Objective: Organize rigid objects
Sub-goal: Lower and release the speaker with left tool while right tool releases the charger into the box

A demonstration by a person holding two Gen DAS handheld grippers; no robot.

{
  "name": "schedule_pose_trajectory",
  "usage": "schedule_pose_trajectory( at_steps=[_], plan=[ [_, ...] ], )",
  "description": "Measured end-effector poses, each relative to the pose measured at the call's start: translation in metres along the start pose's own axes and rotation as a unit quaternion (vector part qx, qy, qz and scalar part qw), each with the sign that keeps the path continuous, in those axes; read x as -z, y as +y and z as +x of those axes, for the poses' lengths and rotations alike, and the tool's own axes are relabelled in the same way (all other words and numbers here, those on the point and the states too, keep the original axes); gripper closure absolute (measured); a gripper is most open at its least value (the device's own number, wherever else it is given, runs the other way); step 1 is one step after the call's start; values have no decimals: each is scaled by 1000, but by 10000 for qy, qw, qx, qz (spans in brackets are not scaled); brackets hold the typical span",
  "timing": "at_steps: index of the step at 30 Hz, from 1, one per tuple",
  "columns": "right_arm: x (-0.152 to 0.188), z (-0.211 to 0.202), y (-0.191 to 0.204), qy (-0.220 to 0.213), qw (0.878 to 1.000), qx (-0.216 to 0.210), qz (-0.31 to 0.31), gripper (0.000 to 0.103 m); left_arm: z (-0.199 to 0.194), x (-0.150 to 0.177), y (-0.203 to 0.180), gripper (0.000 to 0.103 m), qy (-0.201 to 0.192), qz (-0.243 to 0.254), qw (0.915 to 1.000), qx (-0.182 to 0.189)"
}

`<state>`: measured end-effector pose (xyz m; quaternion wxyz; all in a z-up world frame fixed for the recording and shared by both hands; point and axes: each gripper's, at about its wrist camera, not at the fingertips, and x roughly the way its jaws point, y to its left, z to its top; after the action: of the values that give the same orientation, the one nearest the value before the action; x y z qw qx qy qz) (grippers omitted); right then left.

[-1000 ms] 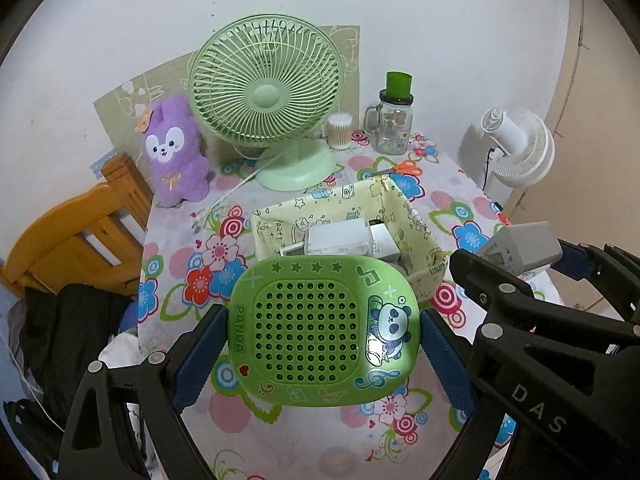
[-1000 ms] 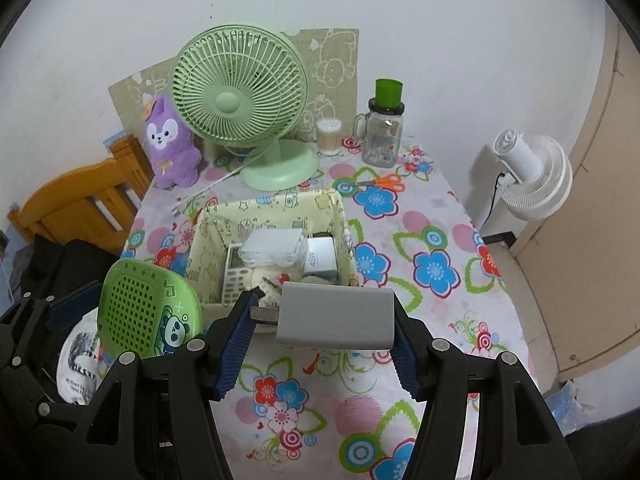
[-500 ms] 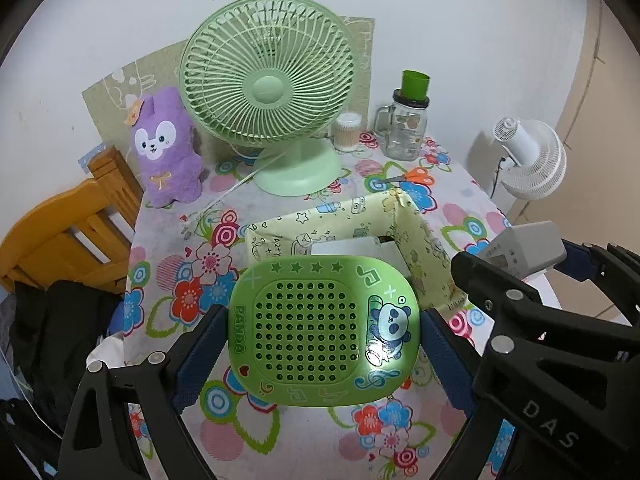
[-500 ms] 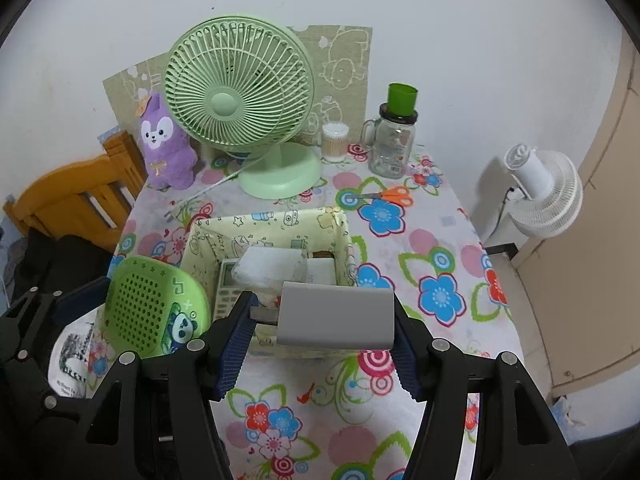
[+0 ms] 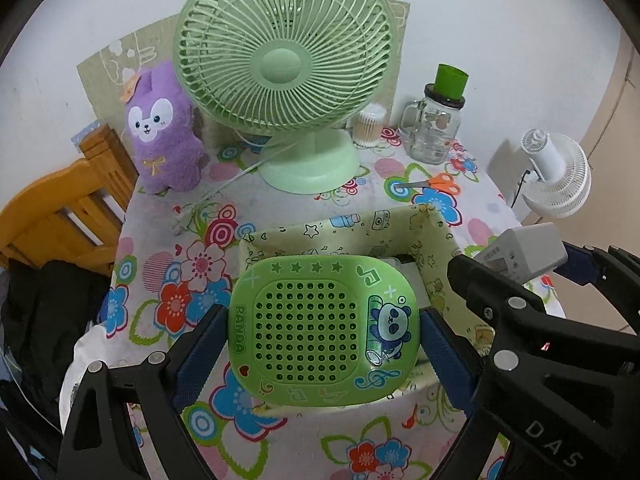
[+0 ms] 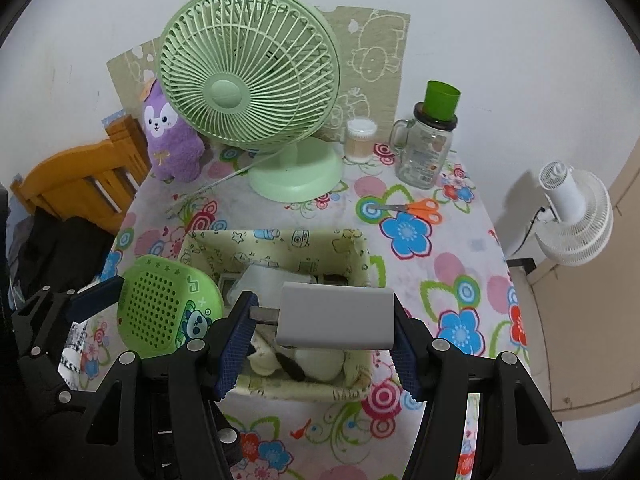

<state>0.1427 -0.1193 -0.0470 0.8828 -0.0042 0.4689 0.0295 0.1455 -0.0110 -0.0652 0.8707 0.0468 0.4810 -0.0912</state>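
My left gripper (image 5: 324,332) is shut on a green panda box (image 5: 324,330) with a perforated lid, held over the left near part of the pale fabric basket (image 5: 434,248). It also shows in the right wrist view (image 6: 168,308). My right gripper (image 6: 326,316) is shut on a grey rectangular charger (image 6: 336,316), held above the basket (image 6: 360,248), which holds several white items (image 6: 276,280). The charger also shows in the left wrist view (image 5: 528,250).
A green desk fan (image 6: 256,92), a purple plush (image 6: 170,136), a cotton swab jar (image 6: 360,140), a glass mug jar with a green lid (image 6: 428,148) and orange scissors (image 6: 420,208) stand behind the basket. A wooden chair (image 6: 80,184) is left, a white fan (image 6: 576,212) right.
Both grippers have moved forward and closer to the basket with their objects; the basket and fan look nearer. Both grips are unchanged.
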Motion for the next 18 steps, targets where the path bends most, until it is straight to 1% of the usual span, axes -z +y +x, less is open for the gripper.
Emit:
schedule_pose_trajectory(
  at_steps=[12, 18],
  plan=[
    [-10, 38, -6, 238, 9995, -39, -198, 38, 40, -4, 2, 8, 346, -142, 9993, -29],
    [-13, 53, -9, 328, 9993, -147, -131, 38, 53, -1, -2, 8, 518, -127, 9986, -18]
  ],
)
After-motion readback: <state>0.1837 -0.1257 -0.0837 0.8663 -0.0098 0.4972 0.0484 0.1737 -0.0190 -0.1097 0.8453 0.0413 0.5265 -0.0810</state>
